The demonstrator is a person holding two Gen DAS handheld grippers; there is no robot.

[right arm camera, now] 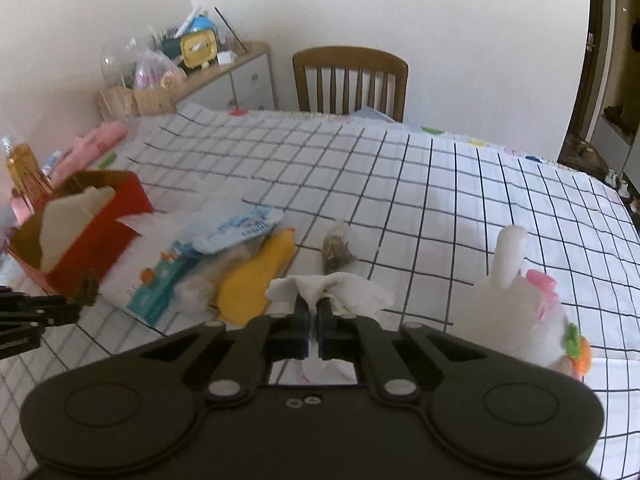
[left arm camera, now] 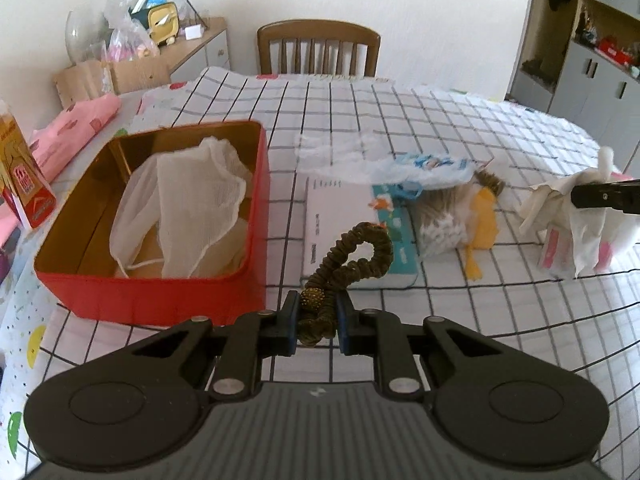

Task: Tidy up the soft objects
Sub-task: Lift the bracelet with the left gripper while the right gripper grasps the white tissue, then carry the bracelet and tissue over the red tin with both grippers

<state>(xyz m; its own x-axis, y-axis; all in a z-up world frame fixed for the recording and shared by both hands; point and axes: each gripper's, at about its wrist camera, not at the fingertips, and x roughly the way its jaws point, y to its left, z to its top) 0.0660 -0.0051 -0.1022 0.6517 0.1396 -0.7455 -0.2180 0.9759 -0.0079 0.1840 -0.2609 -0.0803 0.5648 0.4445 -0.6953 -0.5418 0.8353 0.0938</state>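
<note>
Now left claw pinches hair tie, right claw clamps tissue.

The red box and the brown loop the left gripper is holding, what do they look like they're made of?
The red box looks like painted metal, probably tin: thin walls, rounded corners and a shiny gold inside that mirrors the white mesh cloth in it. The brown loop, pinched in the left gripper, looks like fabric gathered over elastic, matte and finely ruched, with a glittery gold bead.
</note>
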